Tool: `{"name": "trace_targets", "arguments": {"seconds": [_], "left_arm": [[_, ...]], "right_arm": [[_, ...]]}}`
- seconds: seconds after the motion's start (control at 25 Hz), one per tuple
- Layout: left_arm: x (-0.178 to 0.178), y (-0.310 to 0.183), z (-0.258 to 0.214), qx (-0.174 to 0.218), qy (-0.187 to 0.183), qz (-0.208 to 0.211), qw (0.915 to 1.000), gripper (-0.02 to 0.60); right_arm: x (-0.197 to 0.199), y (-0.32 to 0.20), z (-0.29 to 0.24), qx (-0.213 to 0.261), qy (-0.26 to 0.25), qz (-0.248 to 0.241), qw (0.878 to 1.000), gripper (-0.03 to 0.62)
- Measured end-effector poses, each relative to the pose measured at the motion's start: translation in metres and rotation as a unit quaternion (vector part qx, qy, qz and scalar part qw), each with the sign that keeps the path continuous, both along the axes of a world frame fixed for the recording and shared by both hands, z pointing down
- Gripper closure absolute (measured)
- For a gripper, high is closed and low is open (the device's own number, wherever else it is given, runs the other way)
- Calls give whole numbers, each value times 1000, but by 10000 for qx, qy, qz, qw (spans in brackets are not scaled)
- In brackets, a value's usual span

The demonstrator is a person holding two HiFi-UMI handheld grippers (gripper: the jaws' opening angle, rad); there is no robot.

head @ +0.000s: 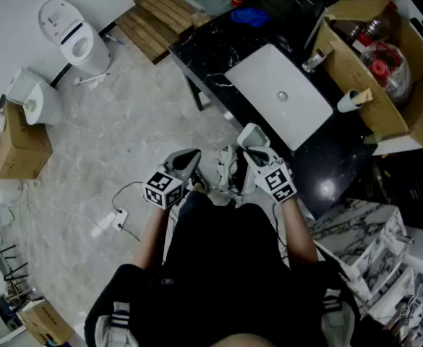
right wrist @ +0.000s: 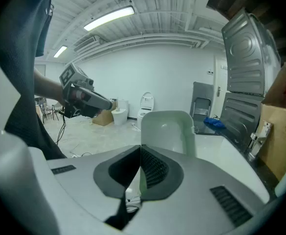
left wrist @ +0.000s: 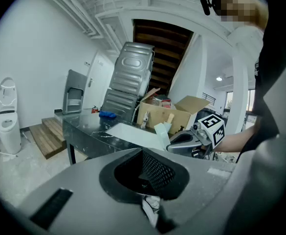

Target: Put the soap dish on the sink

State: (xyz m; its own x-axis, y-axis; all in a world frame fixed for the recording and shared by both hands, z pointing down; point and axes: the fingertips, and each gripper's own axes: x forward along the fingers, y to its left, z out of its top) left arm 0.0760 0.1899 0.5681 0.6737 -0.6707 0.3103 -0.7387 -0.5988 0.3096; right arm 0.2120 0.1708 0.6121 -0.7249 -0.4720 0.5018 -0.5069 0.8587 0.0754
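My right gripper (head: 257,152) is shut on a pale green soap dish (head: 251,135), held upright just short of the near edge of the black marble counter (head: 204,56). In the right gripper view the soap dish (right wrist: 168,130) stands up from between the jaws of the right gripper (right wrist: 142,155). The white sink (head: 287,96) is sunk into that counter, ahead of the dish. My left gripper (head: 189,162) hangs beside the right one over the floor, shut with nothing in it. From the left gripper view the soap dish (left wrist: 162,130) shows in front of the sink (left wrist: 133,133).
An open cardboard box (head: 377,71) stands at the counter's far side beside a faucet (head: 314,60). A blue cloth (head: 251,15) lies on the counter's left end. A wooden pallet (head: 157,16), a toilet (head: 74,38) and another box (head: 16,147) sit on the tiled floor.
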Motion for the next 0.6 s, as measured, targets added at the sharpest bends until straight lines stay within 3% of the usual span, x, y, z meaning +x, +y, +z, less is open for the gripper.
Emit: {"name": "trace_targets", "arguments": {"seconds": [0.2, 0.6], "left_arm": [[-15, 14, 3, -68, -231, -41, 9997, 581], [-18, 19, 1, 43, -185, -36, 9998, 581]], "right_arm": [[-11, 8, -9, 55, -36, 0, 10000, 597], [-17, 17, -9, 39, -28, -6, 10000, 597]]}}
